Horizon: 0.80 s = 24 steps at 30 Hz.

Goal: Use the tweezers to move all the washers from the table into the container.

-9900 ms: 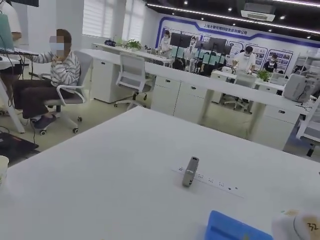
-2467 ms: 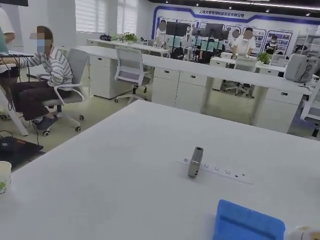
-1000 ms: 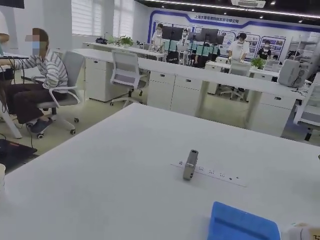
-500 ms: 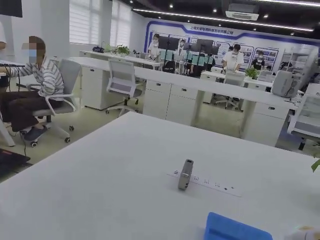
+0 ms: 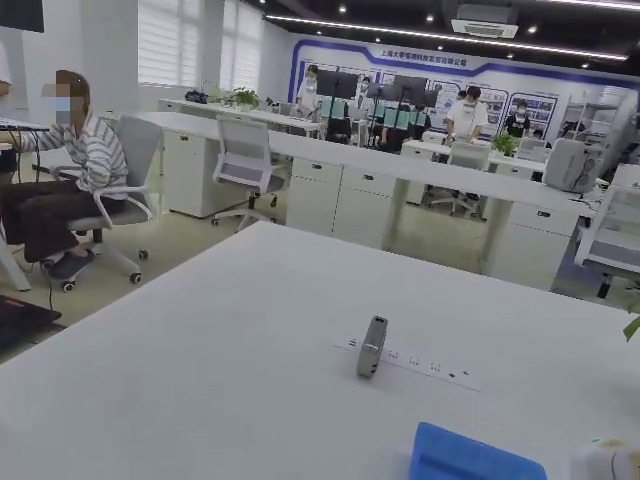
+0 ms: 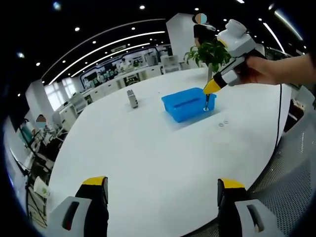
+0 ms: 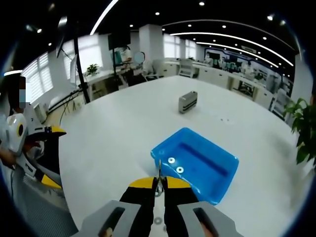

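Note:
In the right gripper view my right gripper is shut on thin metal tweezers, whose tips hang at the near rim of the blue container. Two washers lie inside it. In the left gripper view the right gripper holds the tweezers upright beside the container, and two washers lie on the white table just to the right of it. My left gripper is open and holds nothing, far back from the container. A corner of the container shows in the head view.
A small grey device stands on the white table by a row of flush sockets. A potted plant stands behind the container. Beyond the table are desks, office chairs and a seated person.
The head camera has drifted a little. The grey device and the blue container stay in place on the table.

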{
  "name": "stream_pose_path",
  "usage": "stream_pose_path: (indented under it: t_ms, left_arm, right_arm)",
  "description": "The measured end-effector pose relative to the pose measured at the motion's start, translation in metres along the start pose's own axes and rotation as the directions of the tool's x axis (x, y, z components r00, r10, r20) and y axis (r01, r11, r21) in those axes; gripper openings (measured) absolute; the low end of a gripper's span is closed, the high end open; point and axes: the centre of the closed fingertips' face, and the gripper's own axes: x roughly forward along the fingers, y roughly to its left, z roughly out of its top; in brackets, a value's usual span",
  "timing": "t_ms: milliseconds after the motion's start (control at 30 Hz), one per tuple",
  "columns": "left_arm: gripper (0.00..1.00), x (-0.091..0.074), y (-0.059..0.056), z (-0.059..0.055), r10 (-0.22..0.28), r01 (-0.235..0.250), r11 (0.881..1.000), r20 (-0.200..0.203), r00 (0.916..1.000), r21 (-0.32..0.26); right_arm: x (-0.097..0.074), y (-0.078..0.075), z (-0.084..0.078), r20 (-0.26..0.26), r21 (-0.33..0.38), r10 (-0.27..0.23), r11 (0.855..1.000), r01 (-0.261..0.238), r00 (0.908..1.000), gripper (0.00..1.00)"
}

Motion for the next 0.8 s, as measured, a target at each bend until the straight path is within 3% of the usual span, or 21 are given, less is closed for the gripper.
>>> stream_pose_path:
  t_ms: [800]
  left_arm:
    - [0.94, -0.001, 0.001, 0.001, 0.004, -0.004, 1.000, 0.007, 1.0000, -0.008]
  right_arm:
    - [-0.008, 0.001, 0.027, 0.030, -0.052, 0.002, 0.999, -0.001, 0.9995, 0.02]
